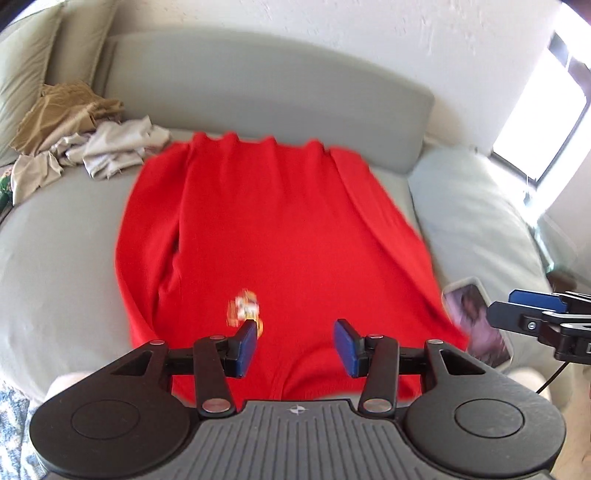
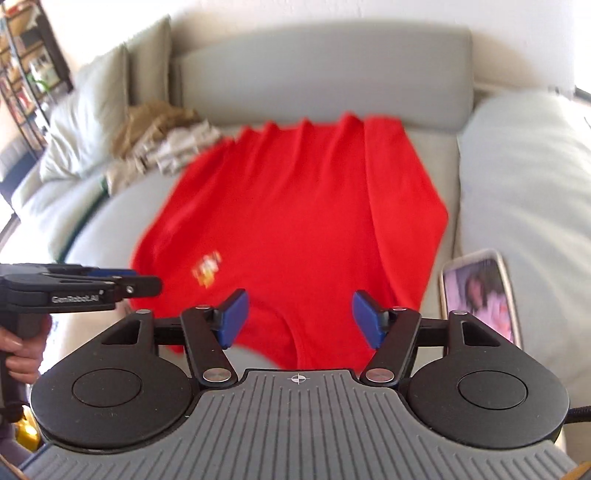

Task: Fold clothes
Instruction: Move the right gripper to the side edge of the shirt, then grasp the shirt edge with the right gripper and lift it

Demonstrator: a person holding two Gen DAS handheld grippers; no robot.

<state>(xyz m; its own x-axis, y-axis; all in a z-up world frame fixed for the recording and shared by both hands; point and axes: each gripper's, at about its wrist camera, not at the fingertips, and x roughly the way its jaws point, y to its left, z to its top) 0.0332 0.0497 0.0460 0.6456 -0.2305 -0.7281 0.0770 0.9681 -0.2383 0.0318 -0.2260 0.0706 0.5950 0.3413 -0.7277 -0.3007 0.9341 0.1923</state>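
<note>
From the left wrist, the left gripper (image 1: 294,347) hangs spread and empty above the red shirt (image 1: 273,236) lying flat on the sofa (image 1: 55,240), while the right wrist shows the right gripper (image 2: 298,319) spread wide, empty, over its collar end.

A home living room, identified by a pale grey-green upholstered sofa (image 1: 266,81) with loose back cushions (image 2: 96,110) set against a white textured wall (image 1: 332,22). Domestic clutter lies on the seat: a heap of unfolded tan and beige clothes (image 1: 77,136), a red T-shirt (image 1: 273,236) spread flat, and a phone (image 2: 480,295) with its screen lit. A bright window (image 1: 546,110) and an open shelving unit (image 2: 26,62) filled with small items complete the setting
</note>
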